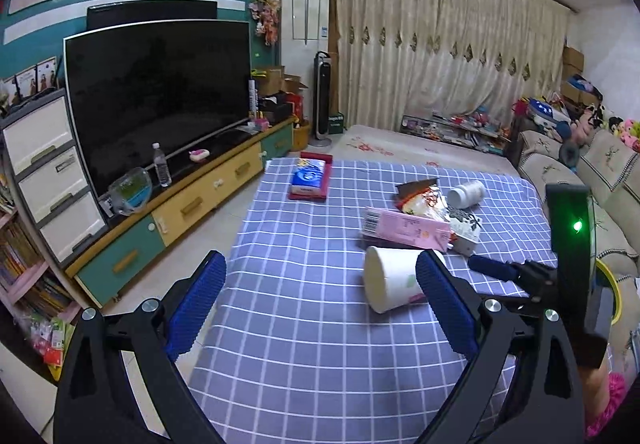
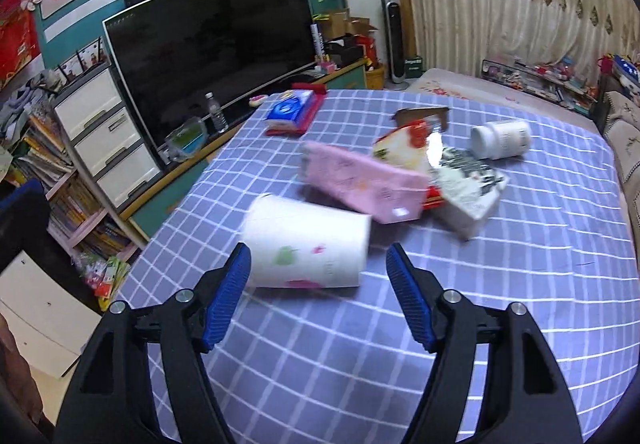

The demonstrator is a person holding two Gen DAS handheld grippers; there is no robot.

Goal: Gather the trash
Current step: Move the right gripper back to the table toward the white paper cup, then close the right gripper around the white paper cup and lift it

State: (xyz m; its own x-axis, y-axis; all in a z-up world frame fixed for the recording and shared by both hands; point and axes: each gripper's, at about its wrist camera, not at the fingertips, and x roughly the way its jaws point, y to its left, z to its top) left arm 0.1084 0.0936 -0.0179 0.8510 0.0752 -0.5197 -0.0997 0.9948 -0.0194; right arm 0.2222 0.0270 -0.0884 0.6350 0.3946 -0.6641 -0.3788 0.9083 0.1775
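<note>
A: You are bringing the right tool (image 2: 318, 264) in over the worktop (image 2: 520, 264), jaws apart and empty, toward the paper cup (image 2: 308, 244) lying on its side near the left edge, just in front of the pink carton (image 2: 360, 180).

B: It is likely rolling off that edge if one pad nudges it.

A: Your left tool (image 1: 320, 292) is also hanging apart, empty.

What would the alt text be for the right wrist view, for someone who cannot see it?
An open two-finger gripper hovers just short of a white paper cup lying on its side on a blue checked tablecloth. Behind the cup lie a pink carton, crumpled wrappers and a tipped white bottle.
</note>
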